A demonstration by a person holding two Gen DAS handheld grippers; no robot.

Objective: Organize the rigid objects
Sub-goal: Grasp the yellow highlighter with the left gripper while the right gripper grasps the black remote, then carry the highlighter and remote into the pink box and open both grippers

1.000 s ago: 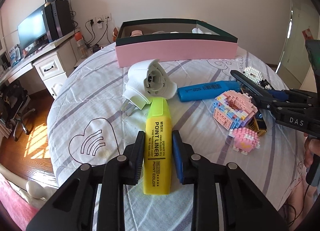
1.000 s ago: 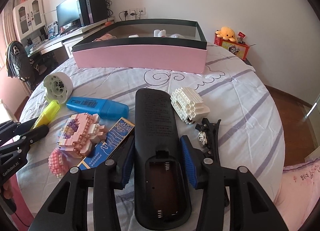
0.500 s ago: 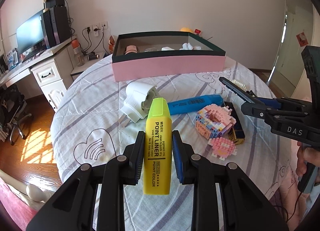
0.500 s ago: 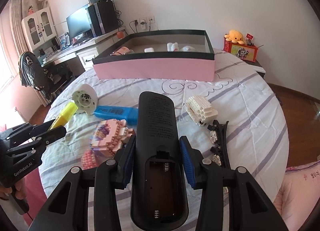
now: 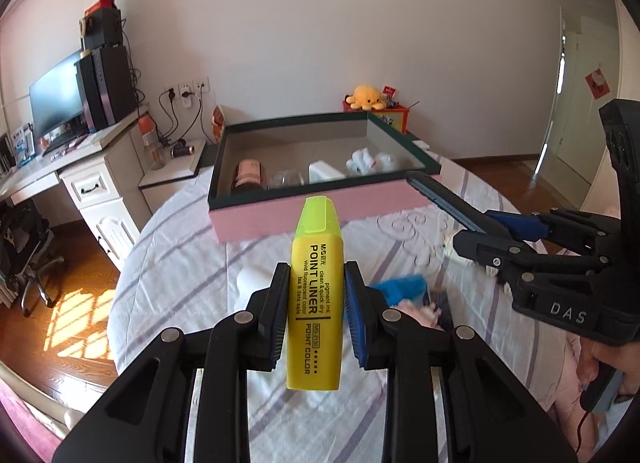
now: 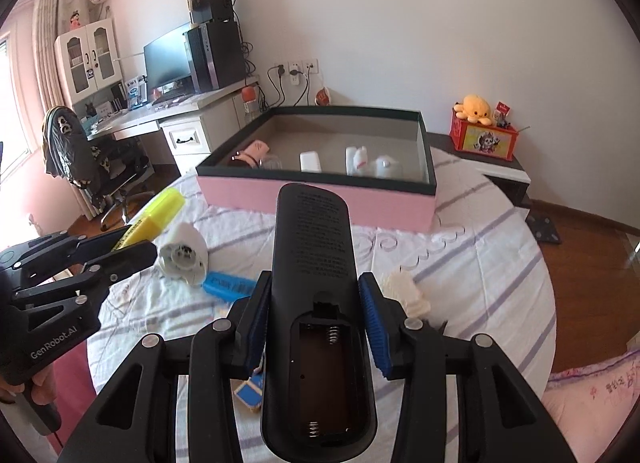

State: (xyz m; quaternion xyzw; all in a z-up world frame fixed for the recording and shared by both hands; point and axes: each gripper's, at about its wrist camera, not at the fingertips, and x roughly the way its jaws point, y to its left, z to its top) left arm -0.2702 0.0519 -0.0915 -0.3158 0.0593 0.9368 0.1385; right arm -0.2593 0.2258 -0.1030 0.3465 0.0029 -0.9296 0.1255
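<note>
Yellow plastic fills the middle of the left wrist view: the left tool point(image 5: 316, 295) is clenched on a highlighter point(image 5: 317, 295), cap pointing ahead, lifted above the bed point(image 5: 180, 263) and aimed at the pink box point(image 5: 320, 167) with the dark green rim. The box already holds a few small things near its front wall. To the right, the right tool point(image 5: 472, 223) is seen from the side, carrying the remote point(image 5: 436, 191) near the box's front corner. With both tools heading for the same box, I judge they could knock together at the rim, or the highlighter could catch the front wall and fall short if let go too low. The bed is a round one under a white quilt with lilac stripes, soft and uneven.

In the right wrist view the right tool point(image 6: 316, 327) grips a black remote point(image 6: 316, 295) by its sides, back up, battery bay open and empty. The smooth casing could slide forward out of the pads if tipped steeply. A blue marker point(image 6: 228, 285), a white plug point(image 6: 184, 253) and a white brick model point(image 6: 408, 295) lie on the quilt below. Beyond stand a desk point(image 6: 192, 107) with a monitor, a chair and a yellow plush toy point(image 6: 476, 107).
</note>
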